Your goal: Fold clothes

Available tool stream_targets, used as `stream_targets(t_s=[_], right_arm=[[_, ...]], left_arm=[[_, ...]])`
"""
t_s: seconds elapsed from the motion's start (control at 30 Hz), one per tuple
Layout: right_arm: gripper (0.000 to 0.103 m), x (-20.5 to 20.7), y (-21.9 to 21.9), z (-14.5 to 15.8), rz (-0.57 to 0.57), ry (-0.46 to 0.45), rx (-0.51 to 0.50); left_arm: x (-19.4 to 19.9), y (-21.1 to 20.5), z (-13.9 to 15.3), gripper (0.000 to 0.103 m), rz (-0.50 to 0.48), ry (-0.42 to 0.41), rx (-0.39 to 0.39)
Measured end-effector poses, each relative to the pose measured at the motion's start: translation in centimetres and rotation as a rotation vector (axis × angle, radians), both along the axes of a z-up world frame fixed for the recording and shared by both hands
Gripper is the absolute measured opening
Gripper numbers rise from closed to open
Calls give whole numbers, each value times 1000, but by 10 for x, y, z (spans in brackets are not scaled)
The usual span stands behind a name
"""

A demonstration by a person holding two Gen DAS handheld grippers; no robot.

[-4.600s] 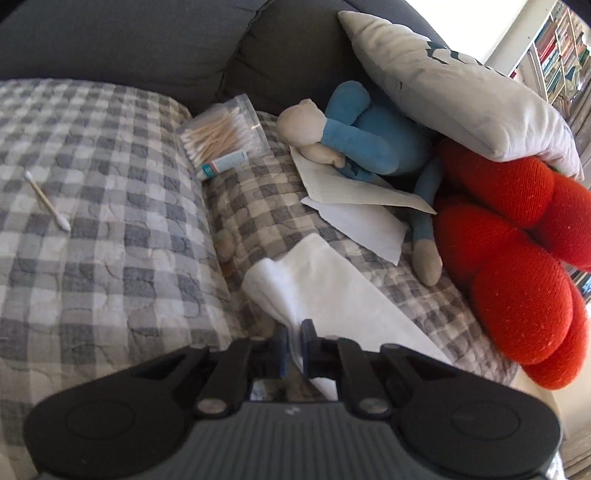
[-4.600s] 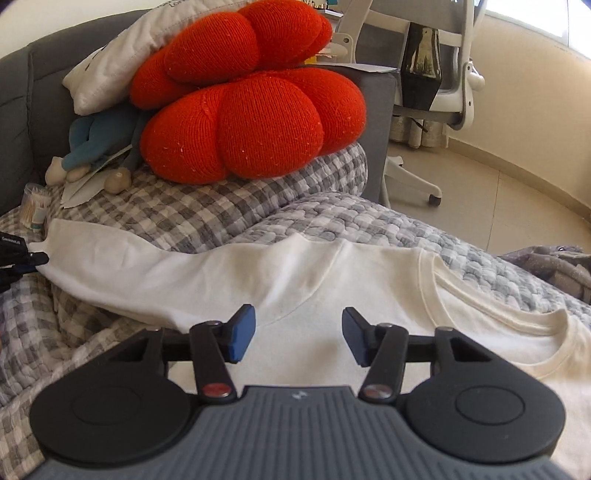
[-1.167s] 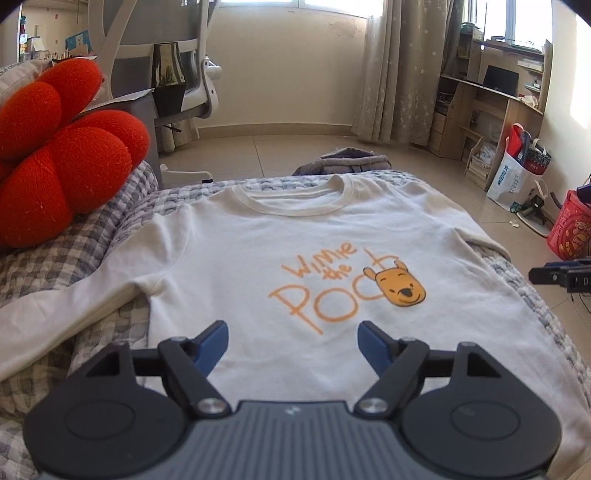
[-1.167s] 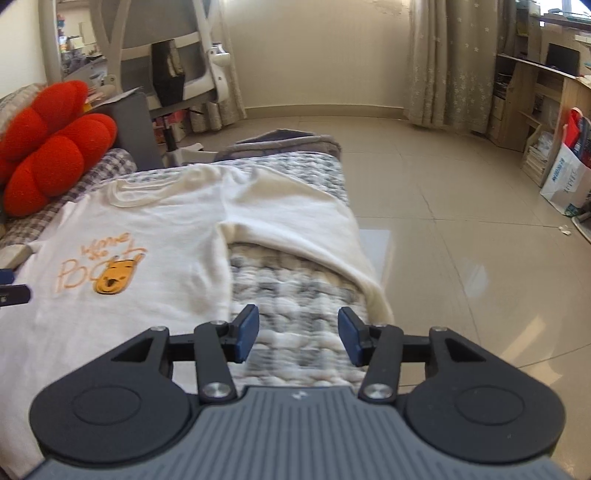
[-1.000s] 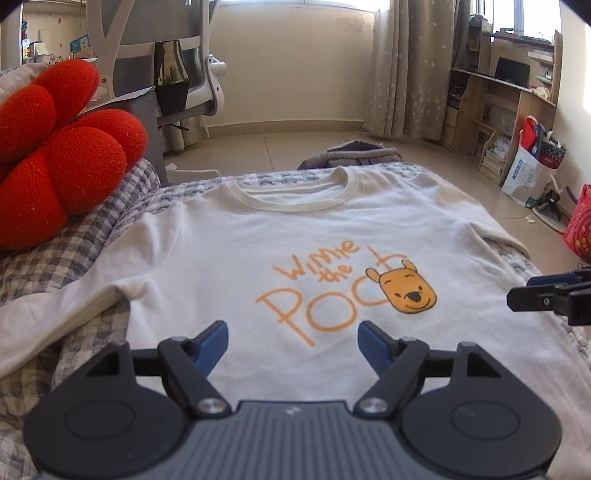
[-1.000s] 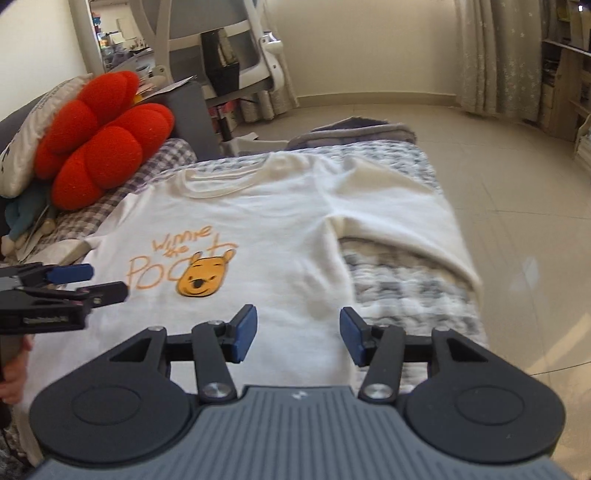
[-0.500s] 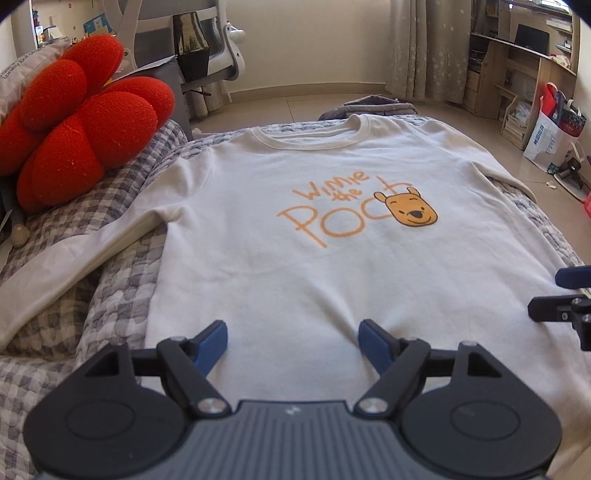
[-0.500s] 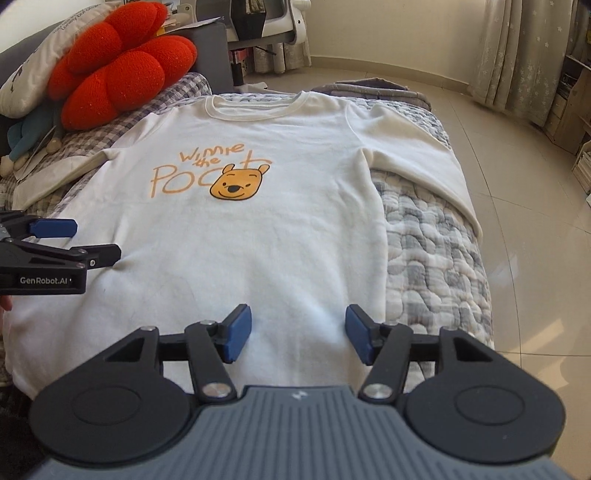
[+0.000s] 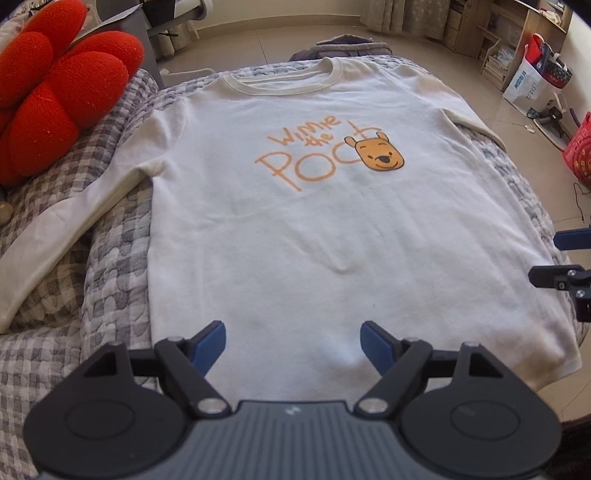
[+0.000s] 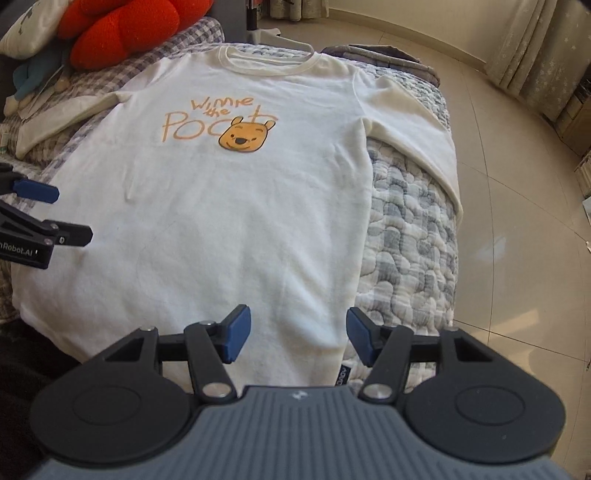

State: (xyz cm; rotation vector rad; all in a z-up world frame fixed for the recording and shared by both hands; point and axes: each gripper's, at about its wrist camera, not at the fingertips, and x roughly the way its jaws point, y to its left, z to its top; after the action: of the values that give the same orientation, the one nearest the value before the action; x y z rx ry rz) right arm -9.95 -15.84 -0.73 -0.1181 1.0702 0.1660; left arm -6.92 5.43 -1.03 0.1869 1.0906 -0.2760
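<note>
A white long-sleeved shirt [image 9: 295, 229] [image 10: 229, 206] with an orange bear print lies flat, face up, on a grey checked quilt [image 9: 114, 258]. Its collar is at the far end and its hem is nearest me. One sleeve [image 9: 55, 221] stretches out to the left. The other sleeve [image 10: 417, 136] drapes over the quilt's right edge. My left gripper [image 9: 291, 336] hovers above the hem with its jaws opening and nothing between them. My right gripper [image 10: 297, 321] is open over the hem's right corner, holding nothing. Each gripper also shows at the edge of the other's view [image 9: 561, 258] [image 10: 62, 214].
A red knitted cushion [image 9: 55, 92] [image 10: 122, 26] and a blue soft toy [image 10: 26, 77] sit at the far left. A folded grey garment [image 10: 388, 59] lies beyond the collar. Tiled floor [image 10: 517, 221] drops off to the right, with bags [image 9: 535, 74] by a shelf.
Both grippers have tipped downward and drawn back toward the hem, so more of the shirt shows. The shirt itself has not moved.
</note>
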Motion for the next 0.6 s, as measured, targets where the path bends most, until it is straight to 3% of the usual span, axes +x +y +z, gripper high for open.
stream_targets(t_s=[0.1, 0.2, 0.27, 0.43, 0.5, 0.6], right_arm=[[69, 17, -6, 15, -61, -21, 82], [69, 31, -11, 23, -118, -33, 146], [69, 39, -14, 24, -141, -37, 160], [69, 59, -25, 19, -208, -54, 147], [69, 65, -33, 14, -243, -66, 138], [69, 74, -53, 5, -303, -77, 206]], left_arm=[[12, -7, 11, 88, 72, -22, -36], [21, -18, 19, 93, 109, -64, -24], [25, -24, 22, 95, 130, -89, -19], [36, -32, 22, 101, 170, -65, -117], [39, -36, 21, 102, 182, -83, -114], [47, -39, 20, 103, 208, -128, -90]])
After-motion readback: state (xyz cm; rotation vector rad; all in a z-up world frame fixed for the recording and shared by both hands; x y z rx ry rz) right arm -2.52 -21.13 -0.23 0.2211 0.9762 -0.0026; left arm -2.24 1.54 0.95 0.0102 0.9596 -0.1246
